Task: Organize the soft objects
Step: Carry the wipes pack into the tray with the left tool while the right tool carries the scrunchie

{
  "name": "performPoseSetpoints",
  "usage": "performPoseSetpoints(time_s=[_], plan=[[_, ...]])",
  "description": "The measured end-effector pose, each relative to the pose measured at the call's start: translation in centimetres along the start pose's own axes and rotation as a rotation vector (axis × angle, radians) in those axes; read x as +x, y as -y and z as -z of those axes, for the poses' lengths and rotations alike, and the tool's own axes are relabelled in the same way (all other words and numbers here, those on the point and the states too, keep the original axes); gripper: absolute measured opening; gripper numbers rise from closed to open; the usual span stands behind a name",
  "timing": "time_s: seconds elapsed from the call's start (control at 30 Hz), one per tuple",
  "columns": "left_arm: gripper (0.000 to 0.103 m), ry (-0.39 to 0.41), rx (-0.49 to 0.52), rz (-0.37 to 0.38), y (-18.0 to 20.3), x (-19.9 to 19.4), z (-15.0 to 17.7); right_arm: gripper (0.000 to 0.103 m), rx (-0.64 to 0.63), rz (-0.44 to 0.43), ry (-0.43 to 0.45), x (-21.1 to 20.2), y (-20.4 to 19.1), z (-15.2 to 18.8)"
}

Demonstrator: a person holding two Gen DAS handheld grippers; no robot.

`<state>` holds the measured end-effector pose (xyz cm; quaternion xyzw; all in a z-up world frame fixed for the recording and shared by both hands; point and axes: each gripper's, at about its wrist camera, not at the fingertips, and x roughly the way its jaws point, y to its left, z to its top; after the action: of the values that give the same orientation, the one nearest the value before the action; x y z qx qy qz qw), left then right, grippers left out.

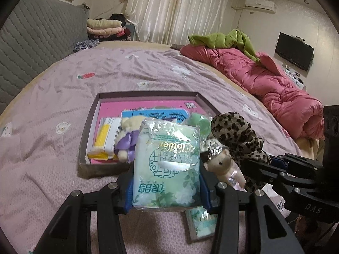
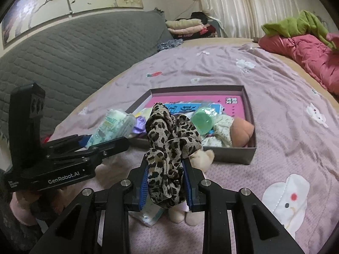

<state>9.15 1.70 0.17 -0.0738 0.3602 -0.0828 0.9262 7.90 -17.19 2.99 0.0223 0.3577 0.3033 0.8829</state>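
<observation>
1. The left gripper (image 1: 167, 182) is clamped on a green tissue pack (image 1: 167, 165); the pack stands upright between the blue pads, its top rising well above them.
2. The right gripper (image 2: 166, 182) is clamped on a leopard-print scrunchie (image 2: 169, 148), which bunches up out of the jaws.
3. Both are held above the pink bedspread (image 2: 275, 127), just in front of the shallow box (image 2: 233, 153).
4. A beige plush toy (image 2: 201, 156) lies on the bedspread under the scrunchie.
5. In the box lie a green ball (image 2: 202, 121) and a small doll (image 2: 237, 130).
</observation>
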Motion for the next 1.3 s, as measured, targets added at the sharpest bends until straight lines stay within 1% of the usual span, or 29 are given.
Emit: performPoseSetpoints(time_s=[0.27, 0.5, 0.77, 0.9, 1.07, 1.17, 1.3], plan=[[0.049, 0.029, -0.009, -0.012, 0.3, 0.6, -1.0, 0.029, -0.003, 0.053, 0.037, -0.2, 1.3, -1.4], [0.049, 0.045, -0.016, -0.033, 0.3, 1.5, -1.7, 0.029, -0.014, 0.124, 0.047, 0.0, 2.5, -2.5], [0.049, 0.067, -0.029, -0.044, 0.2, 2.5, -2.8, 0.029, -0.005, 0.162, 0.058, 0.6, 3.9, -3.7], [0.049, 0.061, -0.04, -0.044, 0.1, 3.4, -3.2, 0.029, -0.017, 0.17, 0.056, 1.0, 4.1, -4.3], [0.049, 0.054, -0.029, -0.042, 0.5, 4.2, -3.7, 0.029, -0.031, 0.176, 0.051, 1.8, 4.2, -4.7], [0.049, 0.05, -0.024, -0.033, 0.8, 4.8, -4.0, 0.029, -0.058, 0.2, 0.059, 2.4, 4.3, -5.3], [0.049, 0.039, -0.011, -0.033, 1.1, 5.9, -4.4, 0.029, -0.057, 0.203, 0.05, 3.3, 4.7, -5.7]])
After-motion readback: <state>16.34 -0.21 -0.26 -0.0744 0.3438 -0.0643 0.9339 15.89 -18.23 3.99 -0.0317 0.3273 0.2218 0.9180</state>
